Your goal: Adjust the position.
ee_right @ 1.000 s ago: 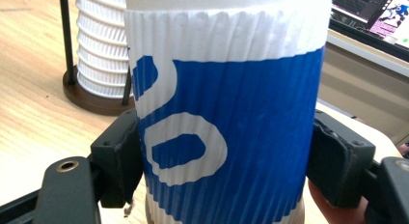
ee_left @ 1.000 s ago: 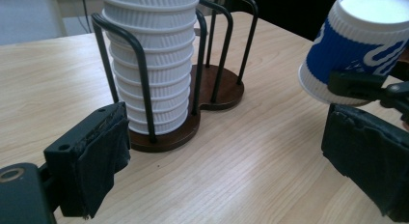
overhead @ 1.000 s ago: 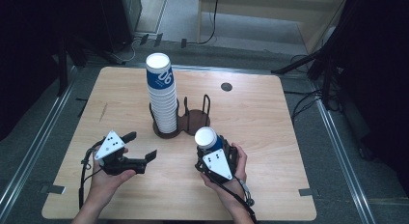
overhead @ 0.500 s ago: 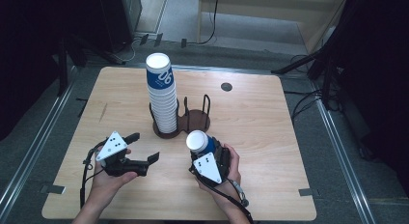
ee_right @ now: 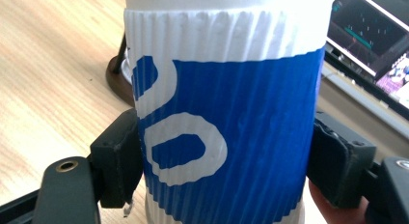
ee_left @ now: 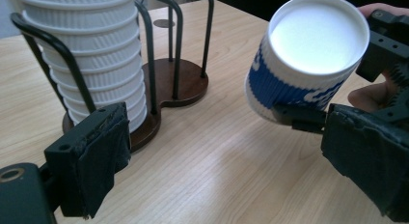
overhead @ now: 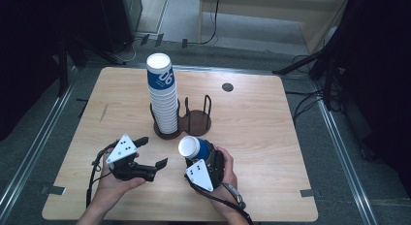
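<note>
My right claw (overhead: pixel 207 153) clamps the ribbed paper cup (overhead: pixel 194 148) mid-sleeve; my left claw (overhead: pixel 154 151) gapes empty. It looks light and crushable, so I squeeze gently.

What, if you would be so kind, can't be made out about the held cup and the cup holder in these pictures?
- Held cup, right gripper view: its base is cut off by the bottom edge, its rim by the top.
- Cup stack, left gripper view: the top is cut off by the upper edge; the left gripper hides part of its foot.
- Holder, high view: the stack hides its left ring.
- Dark disc on the table, high view: too small to identify.
</note>
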